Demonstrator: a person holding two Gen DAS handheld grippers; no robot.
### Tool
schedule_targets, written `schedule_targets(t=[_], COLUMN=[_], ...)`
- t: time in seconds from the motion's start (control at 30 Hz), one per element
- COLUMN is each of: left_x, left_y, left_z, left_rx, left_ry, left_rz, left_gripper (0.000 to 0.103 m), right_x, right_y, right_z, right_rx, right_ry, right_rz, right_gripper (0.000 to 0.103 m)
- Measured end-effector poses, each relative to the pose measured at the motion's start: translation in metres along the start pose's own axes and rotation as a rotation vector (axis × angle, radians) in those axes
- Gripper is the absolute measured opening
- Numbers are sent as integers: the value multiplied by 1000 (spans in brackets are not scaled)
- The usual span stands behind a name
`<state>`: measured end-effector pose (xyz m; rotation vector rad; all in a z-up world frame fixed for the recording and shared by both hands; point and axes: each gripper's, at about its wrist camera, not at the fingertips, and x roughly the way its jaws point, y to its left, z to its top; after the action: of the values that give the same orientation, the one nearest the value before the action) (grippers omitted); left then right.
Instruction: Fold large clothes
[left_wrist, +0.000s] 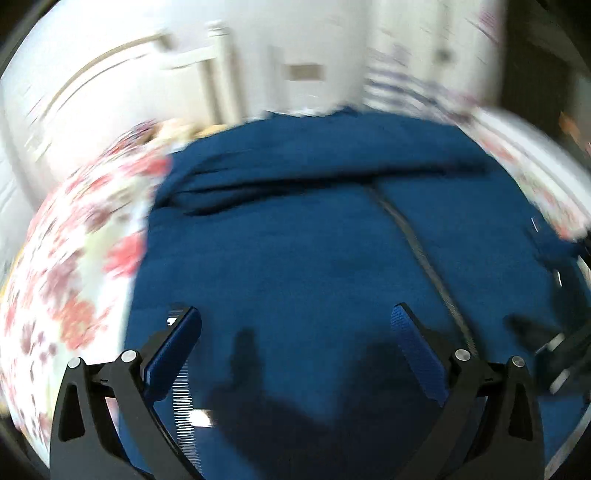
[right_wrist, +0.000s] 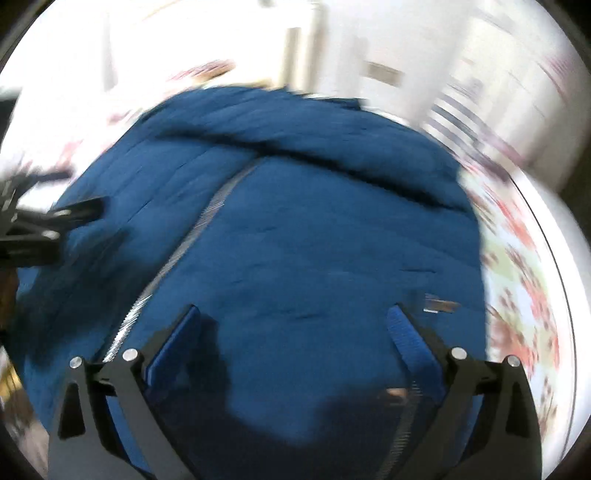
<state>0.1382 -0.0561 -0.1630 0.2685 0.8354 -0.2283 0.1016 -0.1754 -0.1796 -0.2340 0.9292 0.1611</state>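
Though both views are smeared by blur, one dark blue jacket (left_wrist: 295, 240) lies spread on the floral sheet (left_wrist: 74, 277), a single zipper (left_wrist: 424, 258) running down it. No writing or label can be read. Over the jacket, the left gripper (left_wrist: 295, 317) and the right gripper (right_wrist: 295, 317) each have their fingers spread wide, holding nothing.

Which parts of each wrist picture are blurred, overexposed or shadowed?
Left wrist view: floral sheet and background streaked by motion blur; left tool sharp, casting shadows on the blue jacket. Right wrist view: upper left blown out white; jacket zipper smeared; right tool crisp.
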Motion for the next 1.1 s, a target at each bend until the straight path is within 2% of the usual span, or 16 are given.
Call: schedule_targets(t=[0.07, 0.13, 0.2, 0.33, 0.4, 0.47, 0.57, 0.6, 0.67, 0.73, 0.8, 0.87, 0.9, 0.93, 1.0, 1.1], left_x=[19, 21, 19, -2, -7, -7, -14, -20, -38, -52, -51, -34, -27, -27, -26, -39], left_y=[-13, -4, 9, 41, 63, 83, 91, 85, 69, 35, 5, -15, -16, -11, -1, 15], left_z=[-5, -5, -5, -18, -35, -50, -50, -47, -46, -45, -49, -62, -66, -68, -67, -70], left_rx=[45, 6, -31, -97, -137, -207, -266, -248, -195, -81, 20, 86, 85, 57, 27, -13], left_ry=[63, 69, 85, 32, 29, 37, 36, 22, -27, -58, -44, 16, 16, -6, 19, 7], left_rz=[20, -23, -42, 38, 103, 90, 112, 108, 47, 4, -21, -1, 11, -9, -52, -43], left_gripper=[99, 99, 99, 99, 99, 99, 98, 98, 98, 98, 98, 99, 99, 99, 99, 99], right_x=[11, 12, 4, -13, -13, -14, -27, -35, -46, -55, -47, -33, -32, -32, -36, -51], right_y=[1, -11, -25, -55, -81, -95, -84, -73, -53, -21, 8, 14, 9, 7, 7, -2], right_z=[-3, -5, -8, -27, -46, -58, -59, -57, -51, -52, -59, -66, -68, -68, -69, -74], right_rx=[20, 64, 84, 159, 243, 299, 277, 251, 185, 90, 1, 10, 49, 51, 38, 49], right_ry=[15, 34, 34, 19, 30, 18, 9, -11, -52, -68, -27, -15, -18, -16, -1, -12], right_rz=[14, 58, 40, -55, -53, -29, -114, -112, -36, 40, 69, 55, 77, 83, 74, 44], right_gripper=[100, 100, 100, 100, 100, 100, 100, 100, 100, 100, 100, 100, 100, 100, 100, 100])
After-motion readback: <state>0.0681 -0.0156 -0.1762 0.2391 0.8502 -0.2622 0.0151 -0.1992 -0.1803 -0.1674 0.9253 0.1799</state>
